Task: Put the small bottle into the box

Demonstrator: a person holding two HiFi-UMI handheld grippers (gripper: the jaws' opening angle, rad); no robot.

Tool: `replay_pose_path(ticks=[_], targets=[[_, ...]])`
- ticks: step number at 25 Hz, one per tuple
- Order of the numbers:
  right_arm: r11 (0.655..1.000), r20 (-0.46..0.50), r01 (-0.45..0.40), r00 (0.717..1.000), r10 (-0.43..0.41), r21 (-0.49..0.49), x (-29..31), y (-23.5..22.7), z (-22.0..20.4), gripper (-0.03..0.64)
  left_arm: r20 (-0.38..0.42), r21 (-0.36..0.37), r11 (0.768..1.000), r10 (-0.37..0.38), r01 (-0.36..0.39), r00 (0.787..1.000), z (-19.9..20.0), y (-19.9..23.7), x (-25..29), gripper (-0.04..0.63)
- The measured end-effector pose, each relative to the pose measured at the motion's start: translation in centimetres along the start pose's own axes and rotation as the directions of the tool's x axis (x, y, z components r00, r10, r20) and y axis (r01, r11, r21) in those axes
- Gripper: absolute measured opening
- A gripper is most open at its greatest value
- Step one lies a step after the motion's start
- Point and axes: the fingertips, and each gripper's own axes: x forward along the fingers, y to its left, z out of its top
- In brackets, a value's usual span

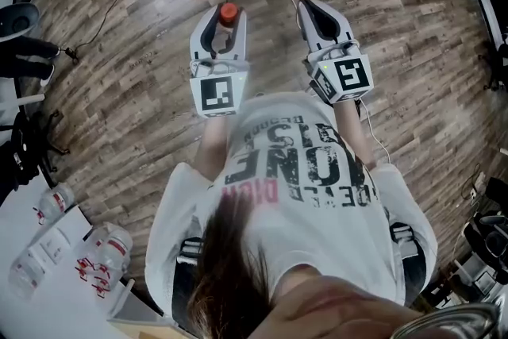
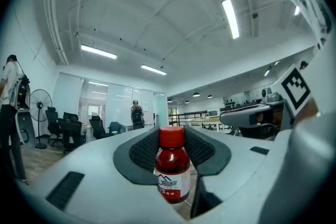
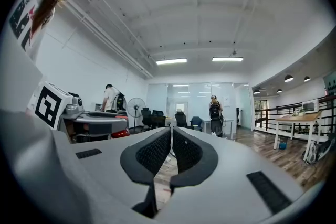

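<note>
The left gripper (image 1: 227, 26) holds the small bottle (image 2: 172, 166). Its two jaws squeeze the bottle's sides, and the bottle stands up straight with its red cap on top. The right gripper (image 3: 171, 144) is just to the right. Its jaws are pressed together with nothing between them. Both grippers point level, out over the wood floor (image 1: 143, 91), and nothing is under the bottle but that floor. So the bottle could slip out and fall a long way if the squeeze gets weak or the hand shakes. It could also tip if the gripper turns too fast. The right gripper is near and could bump the bottle if it swings left. I can't see the box in any view, so I think the bottle must be carried a way first, and that gives it more time to slip. Counting now: two grippers and one small bottle in the jaws. On the white table (image 1: 48, 306) at the near left there are about three clear bottles (image 1: 107, 246), but they are blurry.
</note>
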Motion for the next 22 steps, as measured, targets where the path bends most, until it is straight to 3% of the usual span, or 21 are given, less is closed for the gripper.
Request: replay_pose_path(ticks=[8,13,22], targets=[[0.999,0.056,-0.018,0.998,0.015,0.043,-0.6,-0.1,0.5,0.009,-0.009,-0.013,1.0,0.007,-0.007,1.0,0.0,0.0,-0.2,0.143],[0.998,0.034,-0.018,0.999,0.016,0.065,-0.2,-0.9,-0.5,0.009,-0.025,-0.011,0.999,0.03,-0.031,0.999,-0.6,0.4,0.2,0.143],[0.988,0.018,-0.114,0.993,0.113,0.108,6.1,-3.9,-2.2,0.009,-0.058,-0.016,0.995,0.101,-0.102,0.993,-1.3,2.7,4.8,0.143]])
